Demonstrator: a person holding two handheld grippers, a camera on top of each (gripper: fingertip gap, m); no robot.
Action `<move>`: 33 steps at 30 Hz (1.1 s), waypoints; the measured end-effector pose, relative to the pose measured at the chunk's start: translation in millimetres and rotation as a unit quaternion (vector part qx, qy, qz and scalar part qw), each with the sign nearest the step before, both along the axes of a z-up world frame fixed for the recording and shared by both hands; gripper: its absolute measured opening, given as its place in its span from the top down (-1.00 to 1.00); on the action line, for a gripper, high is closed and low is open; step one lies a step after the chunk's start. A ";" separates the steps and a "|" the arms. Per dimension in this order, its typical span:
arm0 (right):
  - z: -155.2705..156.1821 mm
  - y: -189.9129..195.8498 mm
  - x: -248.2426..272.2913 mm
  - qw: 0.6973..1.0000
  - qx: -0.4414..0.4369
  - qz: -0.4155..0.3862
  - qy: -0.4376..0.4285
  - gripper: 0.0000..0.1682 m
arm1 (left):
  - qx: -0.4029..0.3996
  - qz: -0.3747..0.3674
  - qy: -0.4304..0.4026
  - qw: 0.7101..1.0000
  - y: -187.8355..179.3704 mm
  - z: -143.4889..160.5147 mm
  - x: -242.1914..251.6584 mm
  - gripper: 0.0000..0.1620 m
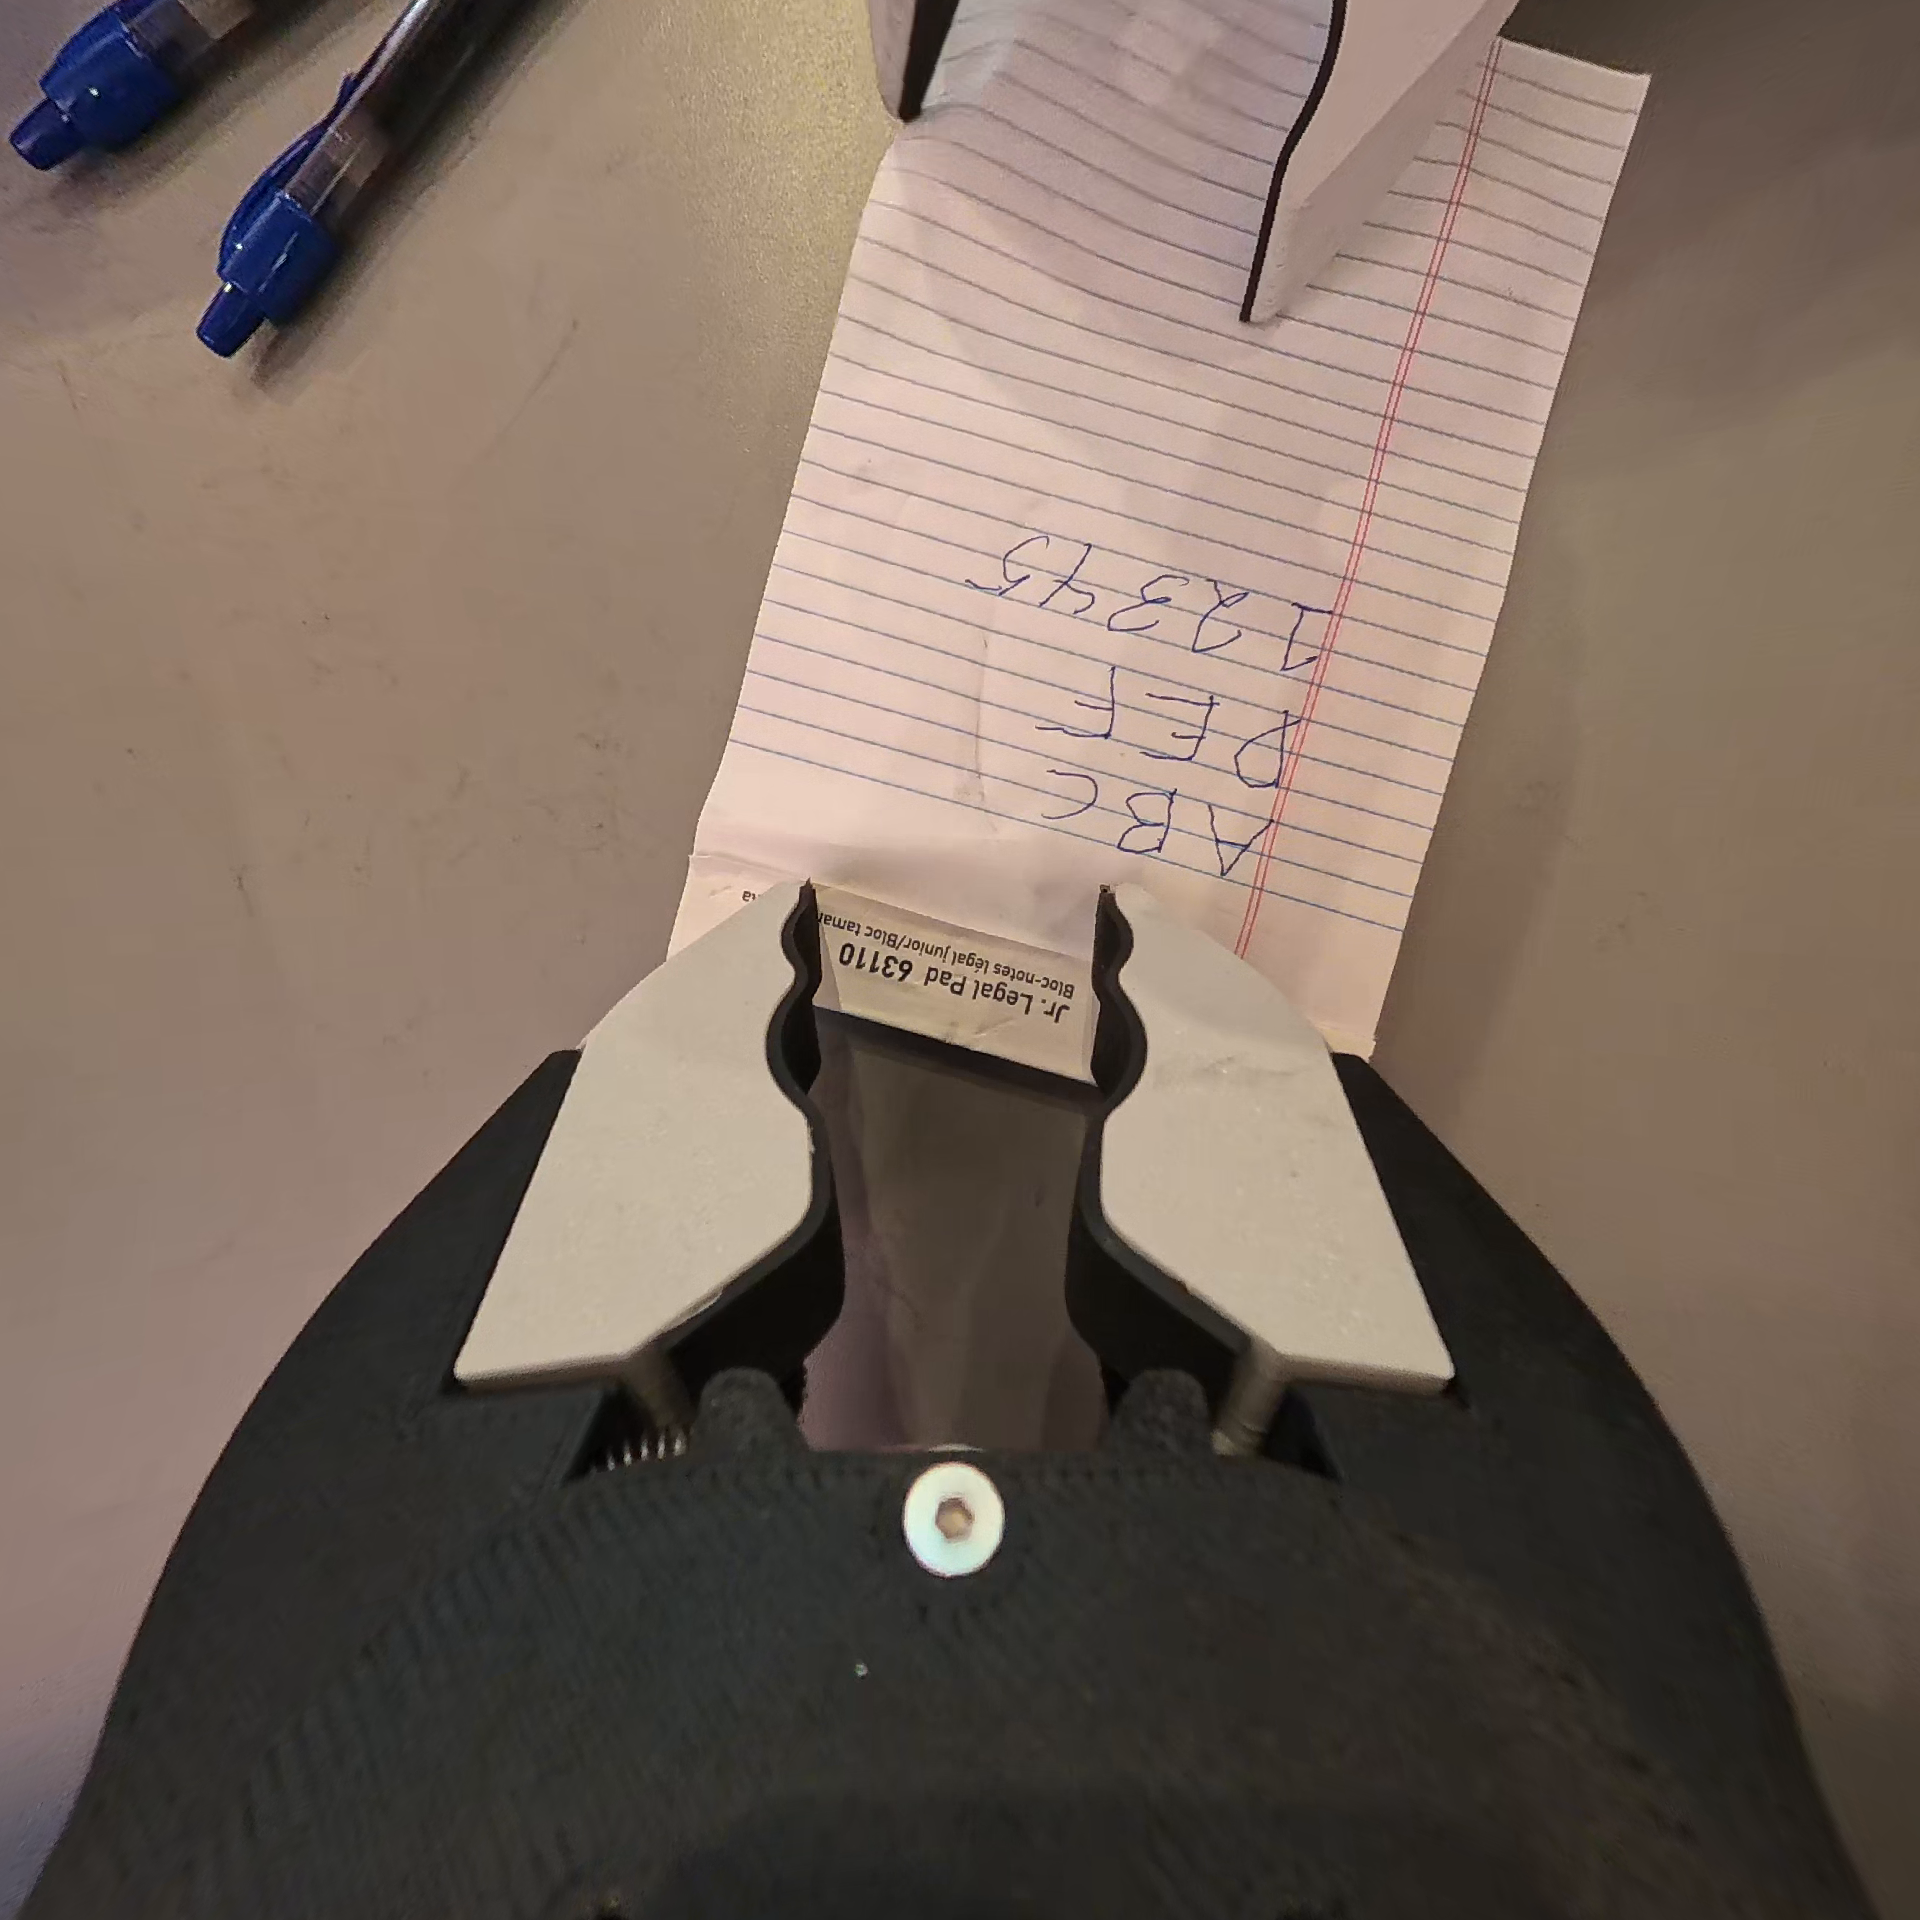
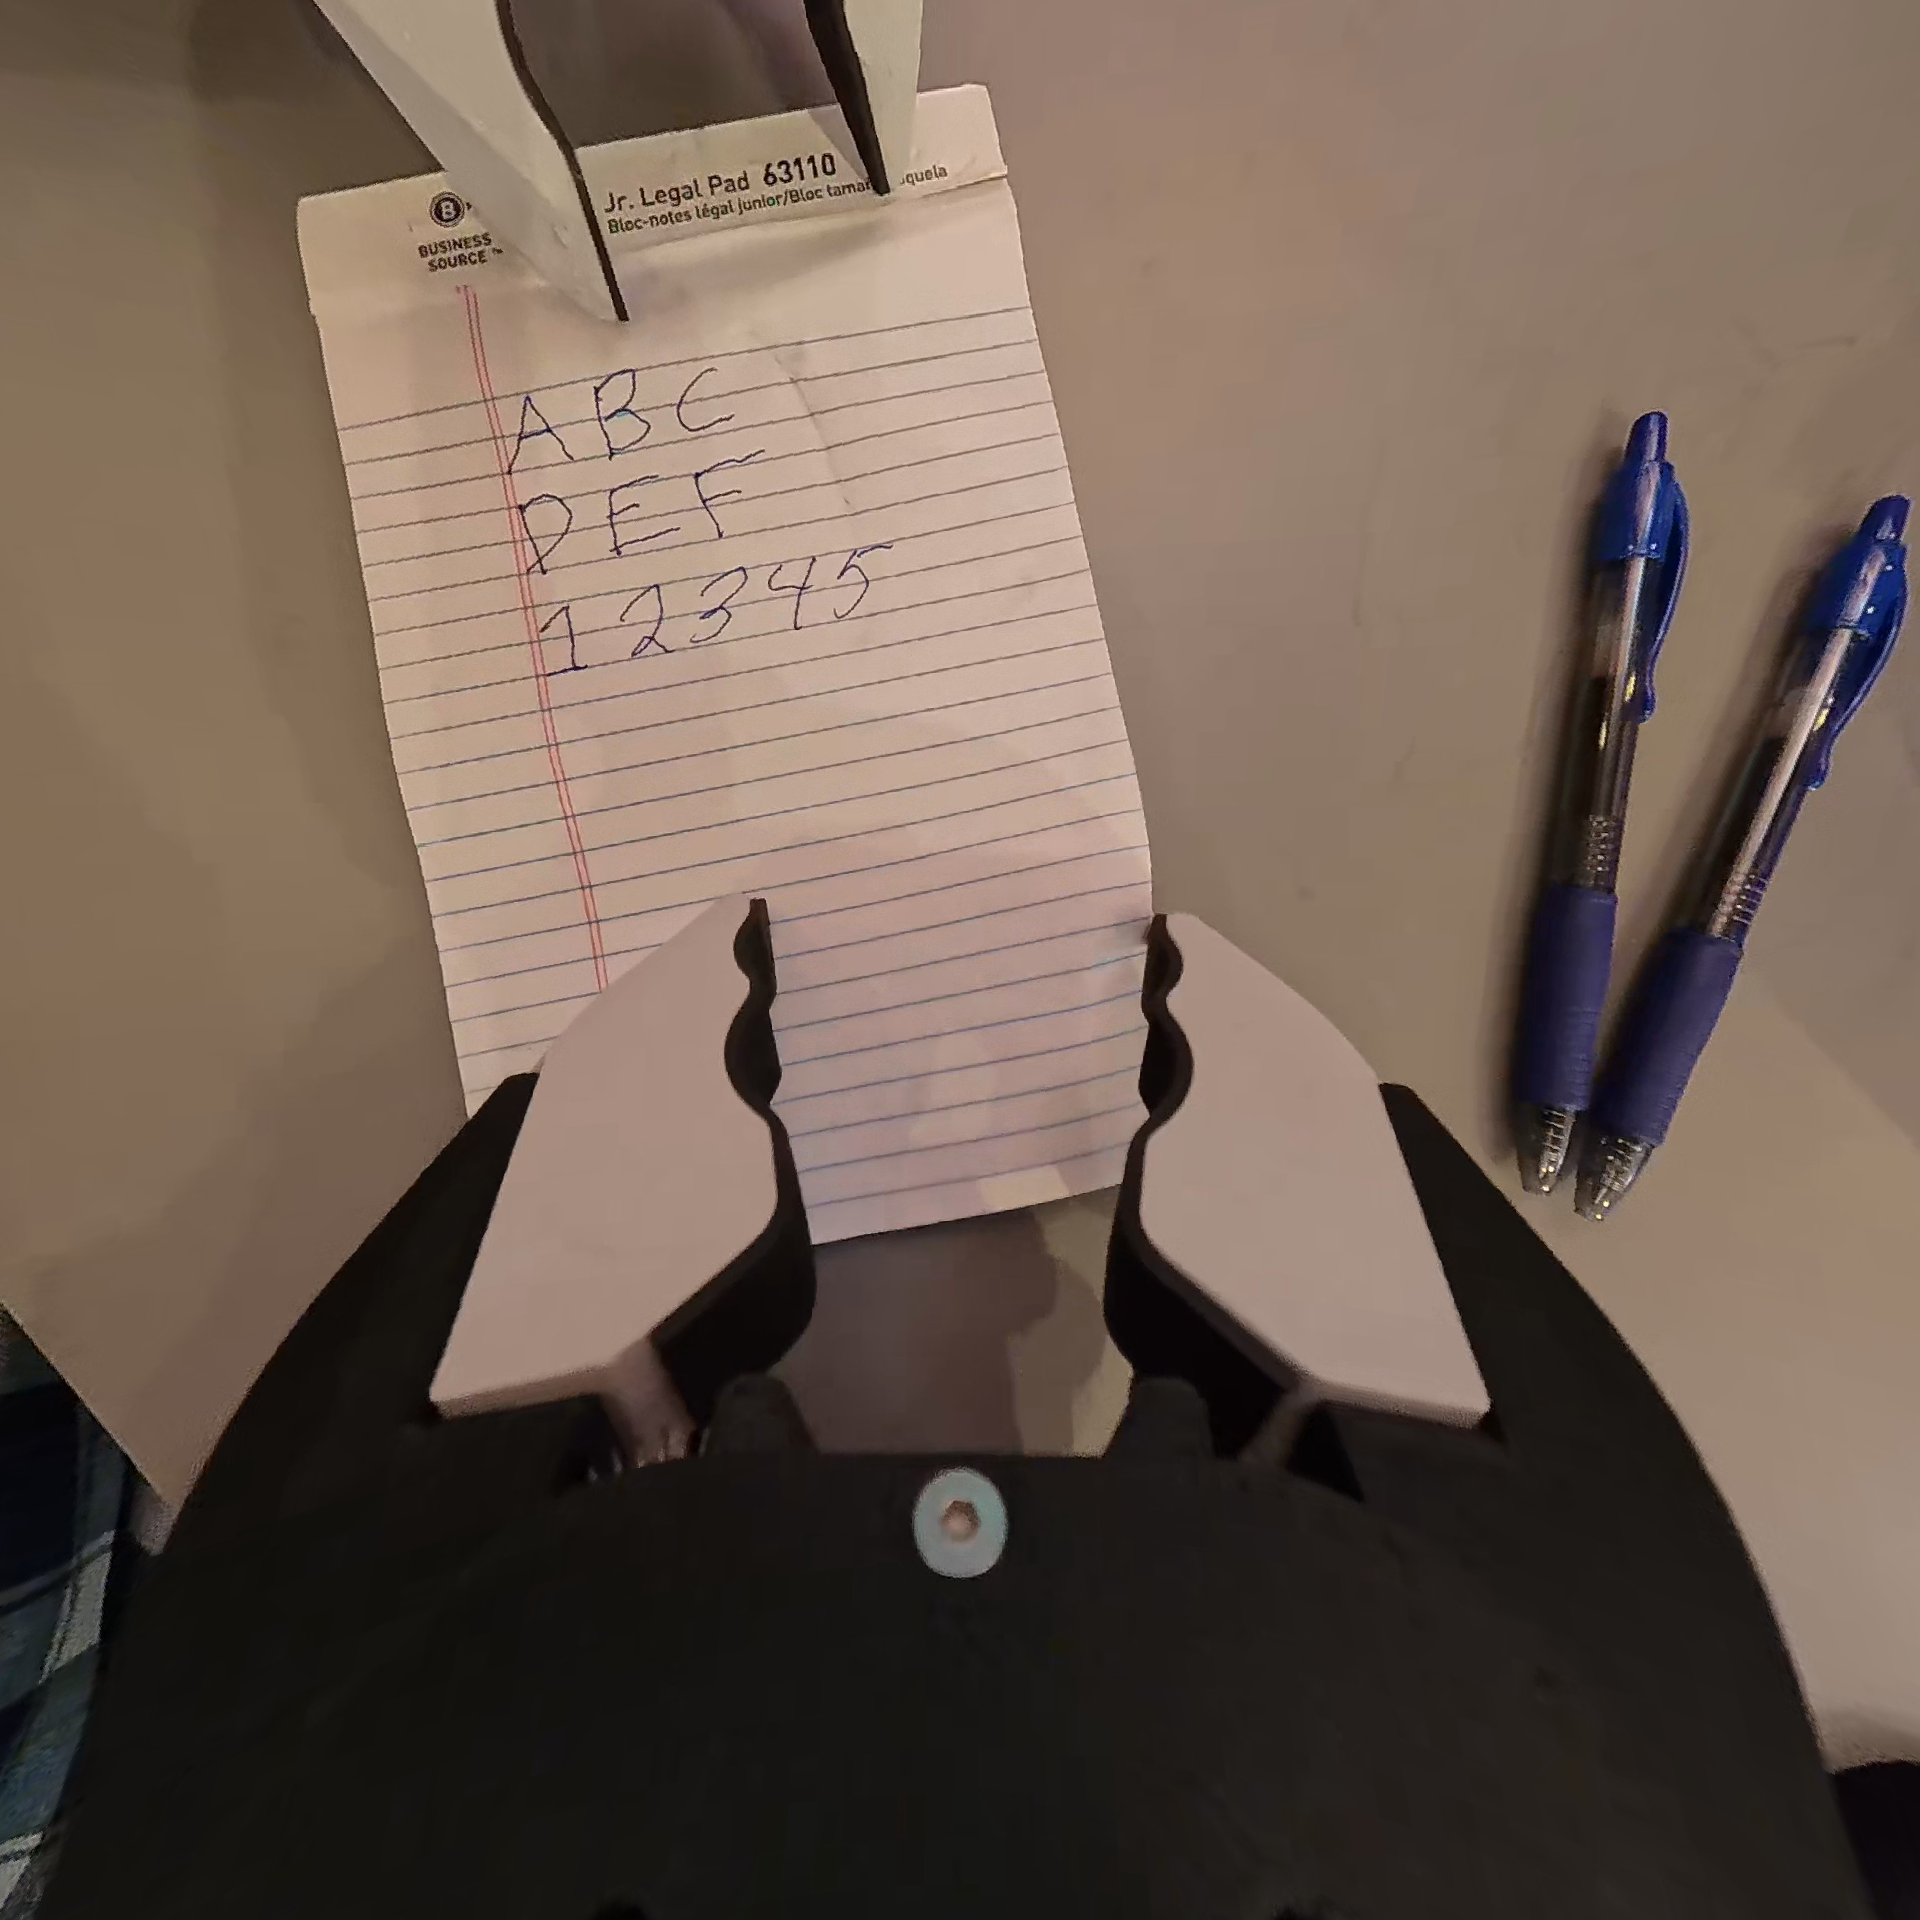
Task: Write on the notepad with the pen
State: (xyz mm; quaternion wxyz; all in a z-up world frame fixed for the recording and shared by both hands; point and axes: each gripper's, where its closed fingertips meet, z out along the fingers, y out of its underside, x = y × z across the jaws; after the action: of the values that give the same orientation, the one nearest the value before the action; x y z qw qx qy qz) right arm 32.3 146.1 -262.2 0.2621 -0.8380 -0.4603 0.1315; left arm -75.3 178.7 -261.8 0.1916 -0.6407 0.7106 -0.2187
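Note:
A white lined notepad (image 2: 831, 790) lies flat on the grey table, with three rows of blue handwriting near its top. It also shows in the left wrist view (image 1: 1091, 499). My left gripper (image 1: 954, 891) is open and empty, its tips over the pad's header strip. It shows at the top of the right wrist view (image 2: 750, 249). My right gripper (image 2: 954, 920) is open and empty over the pad's blank lower part. Its fingers (image 1: 1340, 187) show at the top of the left wrist view. Two blue pens (image 2: 1605, 790) (image 2: 1756, 852) lie side by side right of the pad, untouched.
The same two pens show at the top left of the left wrist view (image 1: 301, 208) (image 1: 114, 83). The grey table (image 2: 1351, 364) is bare around the pad. Its edge (image 2: 73, 1392) runs at the lower left, with checked fabric (image 2: 52, 1621) beyond it. My hands' fingertips stand some 12 centimeters from each other.

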 end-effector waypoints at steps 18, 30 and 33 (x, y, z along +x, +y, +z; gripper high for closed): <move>4.2 -2.2 -3.0 0.998 0.046 0.021 -0.030 0.31 | 0.030 -0.027 -0.009 0.999 -12.3 4.6 14.8 0.37; 7.4 -1.0 -4.6 0.994 0.094 0.034 -0.050 0.39 | 0.050 -0.028 -0.029 0.998 -9.3 15.8 72.0 0.15; 8.0 -1.4 -4.9 0.993 0.103 0.034 -0.052 0.40 | 0.030 -0.045 -0.028 0.998 -15.1 13.6 81.3 0.21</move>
State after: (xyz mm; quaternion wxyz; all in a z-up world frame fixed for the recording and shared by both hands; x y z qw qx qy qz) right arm 27.4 144.7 -254.3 0.3179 -0.7960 -0.5129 0.0482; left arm 6.0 163.5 -248.2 0.2208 -0.5958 0.7391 -0.2239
